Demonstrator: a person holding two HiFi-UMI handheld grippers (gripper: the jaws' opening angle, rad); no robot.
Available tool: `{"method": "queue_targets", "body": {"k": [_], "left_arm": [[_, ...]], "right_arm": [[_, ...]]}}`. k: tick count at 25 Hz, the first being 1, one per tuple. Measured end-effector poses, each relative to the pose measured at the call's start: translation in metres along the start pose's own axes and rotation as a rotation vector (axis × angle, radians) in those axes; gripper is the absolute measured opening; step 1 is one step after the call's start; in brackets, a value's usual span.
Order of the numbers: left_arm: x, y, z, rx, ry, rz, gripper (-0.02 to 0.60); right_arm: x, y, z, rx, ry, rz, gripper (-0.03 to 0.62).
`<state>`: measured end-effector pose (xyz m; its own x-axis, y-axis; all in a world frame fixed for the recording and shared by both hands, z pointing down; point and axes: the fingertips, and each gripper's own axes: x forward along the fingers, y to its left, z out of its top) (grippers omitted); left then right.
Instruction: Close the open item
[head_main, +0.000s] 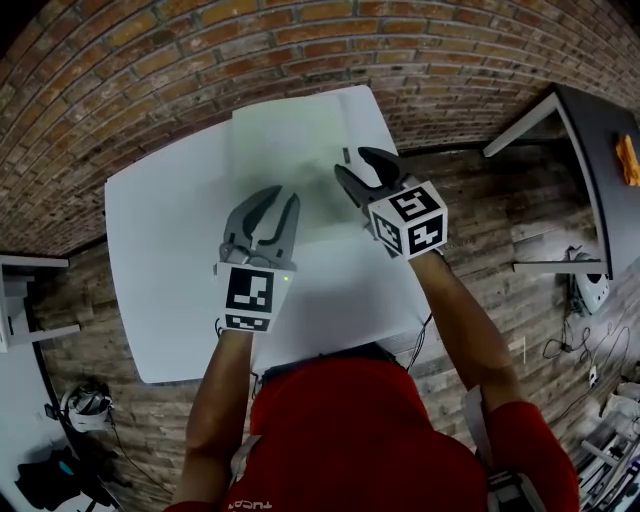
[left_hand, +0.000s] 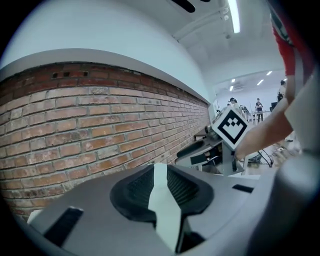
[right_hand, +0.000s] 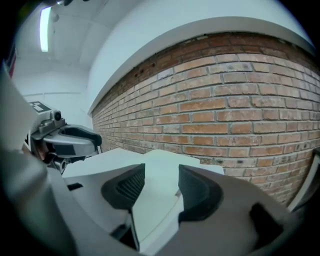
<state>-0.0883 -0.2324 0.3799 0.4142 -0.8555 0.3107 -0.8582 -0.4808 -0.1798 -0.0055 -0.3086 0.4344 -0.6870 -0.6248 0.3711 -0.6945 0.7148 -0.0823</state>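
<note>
The left tool (head_main: 279, 196) hovers with its jaws a narrow gap apart. Only a pale strip shows between the pads, most likely the surface beyond and not something pinched. The right tool (head_main: 360, 163) has its jaws spread wider, with nothing between them but the same pale surface and a faint seam line running across it. Both tools hang over the pale flat item (head_main: 290, 135), which lies on the far right part of the worktop (head_main: 160, 260) and reaches its far edge. The left tool is over the item's near left part and the right tool is nearer its middle.

The views are too washed out to tell whether this is a folder, a book or a lidded case, so the advice stays general. The person would do well to find the free edge of the open leaf first and slide one jaw just under it. Taking a shallow pinch keeps a thin leaf from creasing. The other tool should rest lightly on the fixed half near the seam so the item does not skate toward the worktop's edge. The leaf should then swing over in an arc about the seam and be let go only once it lies flat.

By count there are two tools, one worktop, one pale flat item, and one small dark mark (head_main: 345, 155) on it close to the right tool.
</note>
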Motion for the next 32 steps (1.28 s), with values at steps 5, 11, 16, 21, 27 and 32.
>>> {"method": "queue_targets", "body": {"k": [5, 11, 16, 21, 27, 32], "left_arm": [[-0.011, 0.002, 0.008, -0.006, -0.04, 0.012, 0.069], [-0.021, 0.002, 0.019, -0.009, -0.091, 0.02, 0.058], [-0.029, -0.001, 0.027, -0.013, -0.116, 0.019, 0.048], [-0.042, -0.002, 0.036, -0.035, -0.157, 0.02, 0.04], [-0.058, -0.009, 0.048, -0.071, -0.22, 0.003, 0.032], [-0.07, -0.015, 0.061, -0.086, -0.264, -0.02, 0.026]], "right_arm": [[-0.023, 0.021, 0.018, -0.003, -0.077, 0.012, 0.201], [-0.045, 0.039, 0.027, -0.017, -0.122, 0.012, 0.152], [-0.062, 0.047, 0.035, -0.024, -0.159, 0.002, 0.104], [-0.075, 0.059, 0.046, -0.027, -0.202, 0.01, 0.077], [-0.094, 0.075, 0.061, -0.045, -0.274, 0.03, 0.052], [-0.108, 0.091, 0.076, -0.077, -0.329, 0.059, 0.046]]}}
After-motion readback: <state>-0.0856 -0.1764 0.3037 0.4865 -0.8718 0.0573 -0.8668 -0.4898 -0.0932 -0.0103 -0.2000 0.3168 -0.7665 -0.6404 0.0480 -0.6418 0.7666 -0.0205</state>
